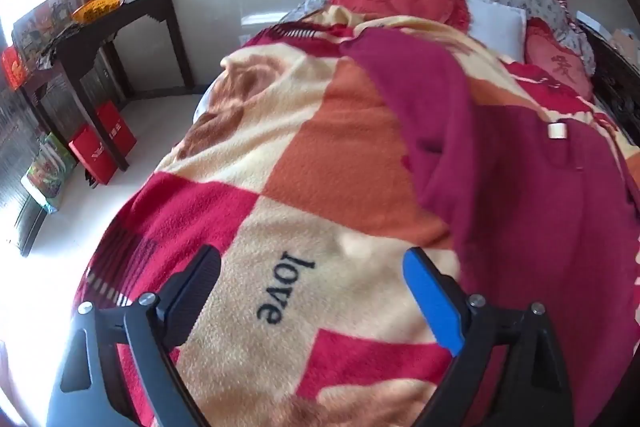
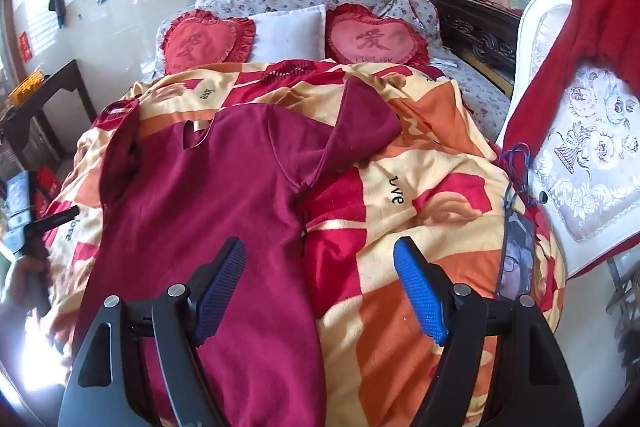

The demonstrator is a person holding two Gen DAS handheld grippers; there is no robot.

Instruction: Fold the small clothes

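Sunlight falls on the floor at the left, where a dark side table (image 1: pixel 120 15) stands against the wall with an orange basket (image 1: pixel 98 5) on its top and red boxes (image 1: pixel 102 147) under it. Next to it is the bed, covered by a checked blanket (image 1: pixel 280 155) in red, orange and cream with the word "love" printed on it. The left gripper (image 1: pixel 312 267) hangs over the near left part of the blanket, its fingers wide apart and holding nothing. A maroon shirt (image 2: pixel 208 187) lies spread flat on the blanket, front side down or up I cannot tell, with its collar toward the head of the bed and one sleeve (image 2: pixel 360 115) stretched out to the right. The right gripper (image 2: pixel 320 259) is above the lower right edge of the shirt, also with its fingers wide and empty. At the head of the bed two red heart cushions (image 2: pixel 208 39) rest beside a white pillow (image 2: pixel 288 35). Beside the right edge of the bed stands a white chair (image 2: pixel 580 155) with a red cloth (image 2: pixel 592 27) over its back.
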